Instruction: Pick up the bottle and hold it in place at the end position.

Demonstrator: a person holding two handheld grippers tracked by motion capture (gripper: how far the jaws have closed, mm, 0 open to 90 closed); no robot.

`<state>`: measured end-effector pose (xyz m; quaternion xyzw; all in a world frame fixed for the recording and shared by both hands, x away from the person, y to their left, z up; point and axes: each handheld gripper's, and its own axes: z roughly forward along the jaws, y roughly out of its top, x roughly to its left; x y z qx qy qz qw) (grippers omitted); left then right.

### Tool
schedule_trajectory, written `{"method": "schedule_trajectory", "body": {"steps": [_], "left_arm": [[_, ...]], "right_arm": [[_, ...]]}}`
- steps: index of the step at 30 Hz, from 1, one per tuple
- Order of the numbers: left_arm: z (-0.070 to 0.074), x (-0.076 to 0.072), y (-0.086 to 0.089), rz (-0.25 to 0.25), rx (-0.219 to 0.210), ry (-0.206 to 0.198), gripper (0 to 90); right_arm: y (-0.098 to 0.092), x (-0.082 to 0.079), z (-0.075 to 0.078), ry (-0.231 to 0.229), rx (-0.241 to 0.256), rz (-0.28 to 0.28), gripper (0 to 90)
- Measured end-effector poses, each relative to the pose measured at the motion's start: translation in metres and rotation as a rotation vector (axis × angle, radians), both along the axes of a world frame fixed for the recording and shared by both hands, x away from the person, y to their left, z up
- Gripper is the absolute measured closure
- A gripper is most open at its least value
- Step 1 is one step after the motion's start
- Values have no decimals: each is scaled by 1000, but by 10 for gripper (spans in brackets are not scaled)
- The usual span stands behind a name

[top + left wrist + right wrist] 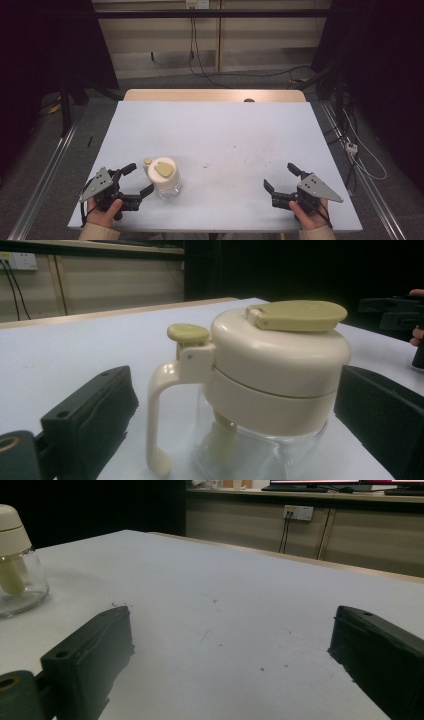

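Note:
A small glass jug point(165, 178) with a cream lid, cream handle and olive flip cap stands near the table's front left. My left gripper point(139, 179) is open just to its left, jaws pointing at it. In the left gripper view the jug point(270, 385) stands between the two spread jaws, handle toward the left jaw; I cannot tell if either jaw touches it. My right gripper point(282, 177) is open at the front right with nothing between its jaws. The jug point(15, 565) sits at the left edge of the right gripper view.
The pale table top point(220, 135) has a few dark specks point(206, 165) near the middle. A wooden strip point(215, 95) runs along the far edge. Cables point(350, 140) lie on the floor to the right, metal rails beside both table sides.

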<state>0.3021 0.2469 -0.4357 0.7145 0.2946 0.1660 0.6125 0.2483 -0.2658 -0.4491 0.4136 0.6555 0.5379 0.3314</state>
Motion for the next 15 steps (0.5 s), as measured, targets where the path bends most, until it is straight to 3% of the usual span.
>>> {"method": "schedule_trajectory", "body": {"steps": [7, 15], "left_arm": [[0, -1, 0, -6, 1, 10, 27], [0, -2, -3, -20, 30, 11, 27]], "right_arm": [[0, 1, 0, 0, -4, 2, 31], [0, 1, 0, -1, -2, 2, 32]]}}
